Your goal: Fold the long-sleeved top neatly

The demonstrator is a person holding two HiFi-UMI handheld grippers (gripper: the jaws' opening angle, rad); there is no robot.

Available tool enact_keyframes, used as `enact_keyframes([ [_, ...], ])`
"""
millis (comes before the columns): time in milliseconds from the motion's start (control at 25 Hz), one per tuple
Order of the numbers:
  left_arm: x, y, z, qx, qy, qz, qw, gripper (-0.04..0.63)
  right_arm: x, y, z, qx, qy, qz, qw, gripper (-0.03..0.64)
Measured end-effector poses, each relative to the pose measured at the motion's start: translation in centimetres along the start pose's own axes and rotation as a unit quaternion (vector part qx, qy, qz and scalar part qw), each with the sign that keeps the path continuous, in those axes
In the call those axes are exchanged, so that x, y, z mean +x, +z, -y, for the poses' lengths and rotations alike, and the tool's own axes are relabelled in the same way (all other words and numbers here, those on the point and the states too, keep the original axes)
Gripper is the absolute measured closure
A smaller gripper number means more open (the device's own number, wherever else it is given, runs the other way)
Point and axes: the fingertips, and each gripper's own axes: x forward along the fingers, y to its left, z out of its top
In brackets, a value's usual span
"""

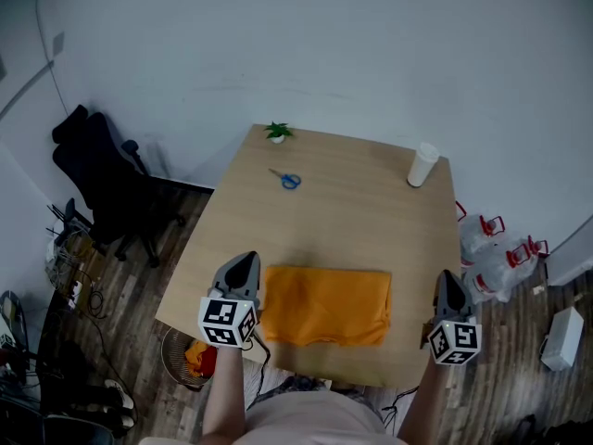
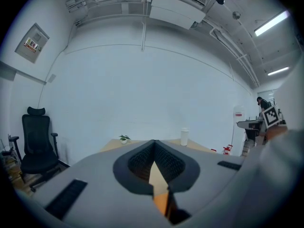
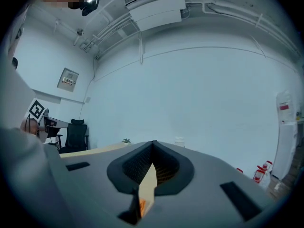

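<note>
We hold the left tongs (image 1: 245, 260) and right tongs (image 1: 450, 278) closed and empty, flanking the orange top (image 1: 324, 305) folded flat on the worktop (image 1: 352, 207), likely because folding looks finished.

My left gripper (image 1: 244, 260) and right gripper (image 1: 450, 278) are matt grey plastic, pads (image 2: 140, 164) ribbed. Top (image 1: 326, 306): soft matt cloth. Table (image 1: 352, 211): smooth pale wood.
</note>
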Motion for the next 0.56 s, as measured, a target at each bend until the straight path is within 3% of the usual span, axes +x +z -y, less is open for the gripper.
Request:
enact_keyframes([
  [560,-1.01,-0.43,0.01,-0.007,-0.001,-0.008,0.9999,0.594,-0.84,-0.11,-0.78,0.004,-0.005,-0.007,1.0,0.611],
])
